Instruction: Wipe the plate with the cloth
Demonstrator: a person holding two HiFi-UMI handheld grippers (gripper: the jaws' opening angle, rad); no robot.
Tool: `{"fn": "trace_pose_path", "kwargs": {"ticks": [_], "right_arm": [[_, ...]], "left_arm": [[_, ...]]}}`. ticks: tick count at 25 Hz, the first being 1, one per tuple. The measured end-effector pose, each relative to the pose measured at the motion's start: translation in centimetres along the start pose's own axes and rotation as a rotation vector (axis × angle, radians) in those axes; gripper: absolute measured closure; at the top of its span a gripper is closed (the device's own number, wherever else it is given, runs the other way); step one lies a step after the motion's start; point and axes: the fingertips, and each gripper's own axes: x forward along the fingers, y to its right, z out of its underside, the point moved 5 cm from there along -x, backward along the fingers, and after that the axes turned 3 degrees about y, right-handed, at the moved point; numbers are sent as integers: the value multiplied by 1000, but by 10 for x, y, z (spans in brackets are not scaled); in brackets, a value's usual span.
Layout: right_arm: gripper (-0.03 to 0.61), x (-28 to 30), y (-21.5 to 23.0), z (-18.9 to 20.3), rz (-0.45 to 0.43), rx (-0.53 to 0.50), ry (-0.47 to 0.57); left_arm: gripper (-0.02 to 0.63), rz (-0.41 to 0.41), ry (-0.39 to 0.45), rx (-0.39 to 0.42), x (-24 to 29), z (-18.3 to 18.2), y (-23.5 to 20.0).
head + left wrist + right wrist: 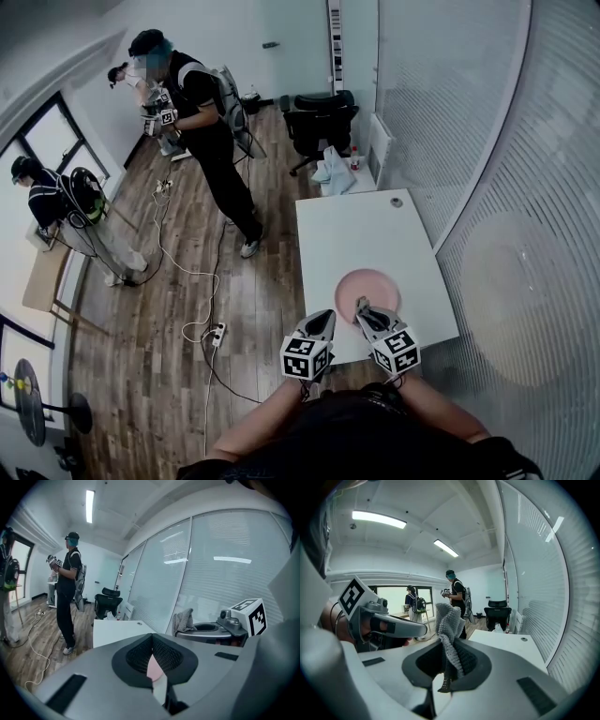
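Note:
A pink plate (367,289) lies on the white table (361,234) near its front end. My right gripper (362,307) hangs over the plate's near rim, shut on a grey knitted cloth (451,630) that sticks up from between its jaws. In the left gripper view the same cloth (184,619) shows at the tip of the right gripper (206,629). My left gripper (322,322) is just left of the plate at the table's edge, its jaws closed together with nothing in them. Through the slit between them I see a bit of pink plate (153,667).
A frosted glass wall (487,187) runs along the table's right side. At the far end are a black office chair (319,122), a bottle (354,159) and a pale bag. A person (202,122) with grippers stands on the wooden floor to the left, by a cable and power strip (217,336).

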Motion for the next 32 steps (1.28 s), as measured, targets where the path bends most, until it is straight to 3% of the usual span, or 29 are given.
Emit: {"fn": "trace_pose_path", "kwargs": {"ticks": [16, 32], "right_arm": [[538, -93, 4, 1, -35, -25, 53], [539, -208, -16, 39, -97, -28, 77]], "left_arm": [[597, -6, 58, 46, -14, 3, 93], [597, -26, 80, 37, -52, 50, 202]]}}
